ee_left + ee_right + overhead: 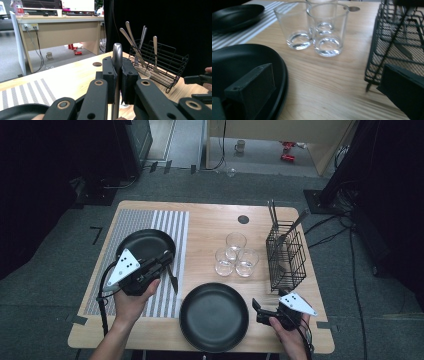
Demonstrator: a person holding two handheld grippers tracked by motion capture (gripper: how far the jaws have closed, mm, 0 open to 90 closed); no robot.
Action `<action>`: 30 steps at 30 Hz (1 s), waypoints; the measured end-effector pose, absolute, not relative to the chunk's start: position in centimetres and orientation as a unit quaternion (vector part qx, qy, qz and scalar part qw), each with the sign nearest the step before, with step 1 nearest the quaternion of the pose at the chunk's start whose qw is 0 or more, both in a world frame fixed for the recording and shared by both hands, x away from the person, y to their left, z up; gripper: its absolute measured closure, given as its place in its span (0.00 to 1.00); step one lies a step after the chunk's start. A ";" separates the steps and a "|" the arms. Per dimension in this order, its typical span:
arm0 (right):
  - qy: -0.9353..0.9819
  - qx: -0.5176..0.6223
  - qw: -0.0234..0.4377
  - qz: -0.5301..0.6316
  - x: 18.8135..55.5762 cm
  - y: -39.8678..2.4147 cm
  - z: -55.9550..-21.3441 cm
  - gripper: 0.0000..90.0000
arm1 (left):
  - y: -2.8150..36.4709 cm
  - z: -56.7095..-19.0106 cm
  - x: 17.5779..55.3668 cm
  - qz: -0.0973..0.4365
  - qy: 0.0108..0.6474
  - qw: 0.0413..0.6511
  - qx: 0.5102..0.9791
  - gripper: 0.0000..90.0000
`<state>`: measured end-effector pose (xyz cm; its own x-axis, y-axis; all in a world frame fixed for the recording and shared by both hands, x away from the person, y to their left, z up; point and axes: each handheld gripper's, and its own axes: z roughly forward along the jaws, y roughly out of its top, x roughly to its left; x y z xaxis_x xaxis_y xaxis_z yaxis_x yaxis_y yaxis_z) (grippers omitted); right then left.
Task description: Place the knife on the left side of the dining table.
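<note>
The left tongs [167,259] pinch a knife [172,279] just beside the striped mat's plate [142,242], while the right tongs [256,306] gape wide; a slack pinch could let it clatter down.

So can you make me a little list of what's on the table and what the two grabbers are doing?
table: wooden table, striped mat at its left
plates: black plate on the mat; second black plate at the near edge
glasses: three clear glasses, bunched together
rack: black wire rack with cutlery standing in it
left gripper: shut on a metal utensil
right gripper: open, holding nothing, between near plate and rack
</note>
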<state>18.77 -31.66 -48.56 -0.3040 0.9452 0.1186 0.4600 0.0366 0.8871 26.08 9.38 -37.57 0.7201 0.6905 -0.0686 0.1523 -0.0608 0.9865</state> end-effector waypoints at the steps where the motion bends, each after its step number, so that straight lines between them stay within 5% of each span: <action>1: 0.667 0.531 0.265 0.450 18.8 -31.9 -48.8 0.00 | 9.4 -37.6 26.1 0.219 0.303 0.615 0.694 0.95; 30: 0.674 0.575 0.262 0.383 18.7 -35.7 -52.1 0.00 | 9.2 -38.8 26.5 0.233 0.309 0.604 0.697 0.95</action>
<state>18.68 -35.66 -52.12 -0.2013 0.9755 0.0884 0.5741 0.0444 0.8176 26.49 9.19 -38.79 0.7000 0.7125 -0.0491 0.1498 -0.0793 0.9855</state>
